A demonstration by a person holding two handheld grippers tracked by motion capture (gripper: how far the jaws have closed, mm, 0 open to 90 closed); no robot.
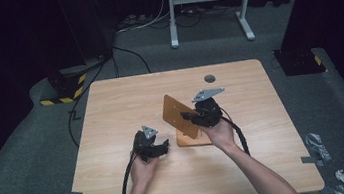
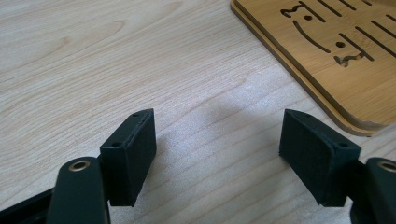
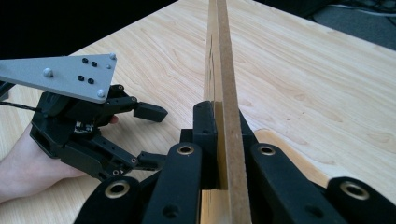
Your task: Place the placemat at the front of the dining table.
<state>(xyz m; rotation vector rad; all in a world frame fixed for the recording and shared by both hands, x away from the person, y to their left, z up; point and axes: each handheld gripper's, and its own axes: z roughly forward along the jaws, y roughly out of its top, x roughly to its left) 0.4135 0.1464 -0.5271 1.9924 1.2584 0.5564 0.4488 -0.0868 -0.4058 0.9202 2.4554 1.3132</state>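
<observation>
Near mid-surface, your right claw (image 1: 189,117) is clamped on the edge of a thin brown wooden board w/ cut-out slots (image 1: 178,117), tilted up over a second flat wooden board (image 1: 193,138). Left claw (image 1: 163,146) sits apart, empty, just left of both. Slot pattern's hard to read.

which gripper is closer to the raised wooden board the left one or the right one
Right. The right gripper is clamped on the raised wooden board, holding its edge. The left gripper sits open on the table, apart from it.
</observation>
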